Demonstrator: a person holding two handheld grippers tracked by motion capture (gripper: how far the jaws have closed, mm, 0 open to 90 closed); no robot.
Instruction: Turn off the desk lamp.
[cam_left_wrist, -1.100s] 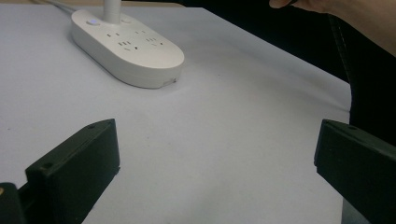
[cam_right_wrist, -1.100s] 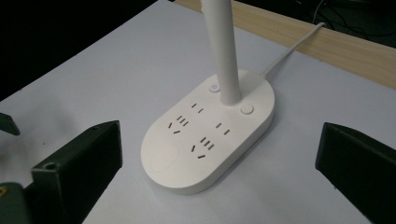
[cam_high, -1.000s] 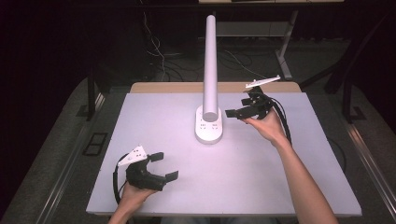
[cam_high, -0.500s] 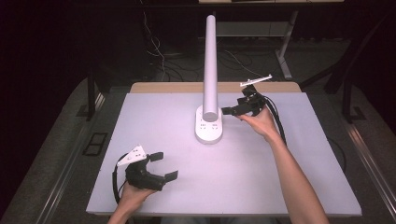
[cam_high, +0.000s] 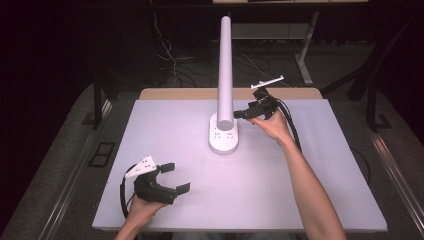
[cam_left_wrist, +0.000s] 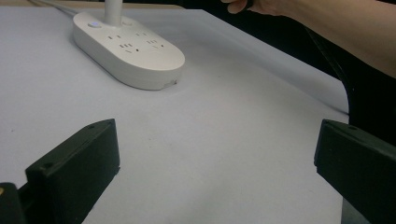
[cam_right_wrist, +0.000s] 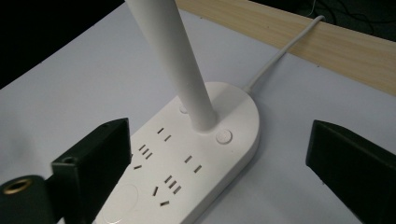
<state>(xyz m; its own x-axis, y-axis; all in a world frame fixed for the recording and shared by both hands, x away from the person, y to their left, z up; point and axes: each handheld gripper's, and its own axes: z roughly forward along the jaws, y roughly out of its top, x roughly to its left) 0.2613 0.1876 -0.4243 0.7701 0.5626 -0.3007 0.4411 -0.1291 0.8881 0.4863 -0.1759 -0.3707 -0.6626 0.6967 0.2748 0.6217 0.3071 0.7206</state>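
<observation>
I see a pale lilac-grey counter (cam_high: 300, 190) with a light wooden strip (cam_right_wrist: 299, 35) along its far edge. The power strip base (cam_high: 223, 140) and its upright tube (cam_high: 225, 70) are plain white, the sockets showing as small dark slots, with a white cord (cam_right_wrist: 280, 53). Both grippers, left (cam_high: 172, 177) and right (cam_high: 240, 114), have matte black fingers, and each carries a pale grey plate on top.

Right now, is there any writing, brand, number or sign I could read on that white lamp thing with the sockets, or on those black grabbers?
No readable text anywhere.
Power strip lamp base: bare socket slots and plain round buttons, no lettering or brand visible.
White lamp post: blank.
Left gripper and right gripper: black jaws, open, unmarked; the dots on the left gripper's grey plate are too small to read as anything.
</observation>
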